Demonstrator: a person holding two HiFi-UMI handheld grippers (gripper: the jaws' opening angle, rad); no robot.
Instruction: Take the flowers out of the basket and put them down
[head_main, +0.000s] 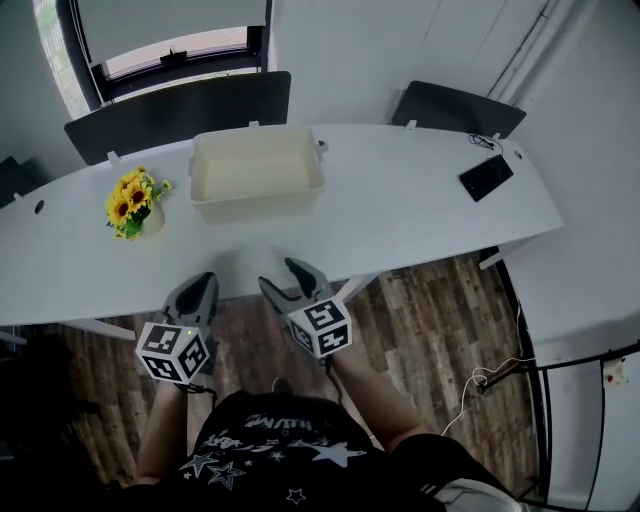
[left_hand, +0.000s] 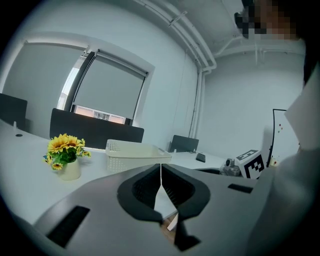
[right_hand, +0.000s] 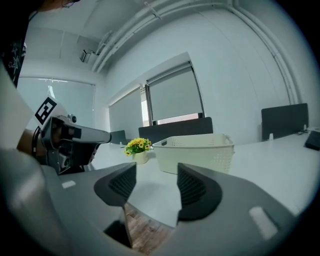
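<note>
White table (head_main: 400, 215): one basket (head_main: 258, 200) is recorded at 12 o'clock; the flowers (head_main: 130, 195) are seen in one pot (head_main: 152, 222) at its 9 o'clock. Left tool (head_main: 195, 292) is closed tight on nothing; right tool (head_main: 283, 277) is held half-parted, nothing gripped.

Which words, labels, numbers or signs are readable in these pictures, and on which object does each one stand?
No text here can be read.
Shirt: a line of white letters among stars, too blurred to read.
Left marker cube and right marker cube: black and white square patterns only, no words.
Basket, flowers, phone: no text visible.
</note>
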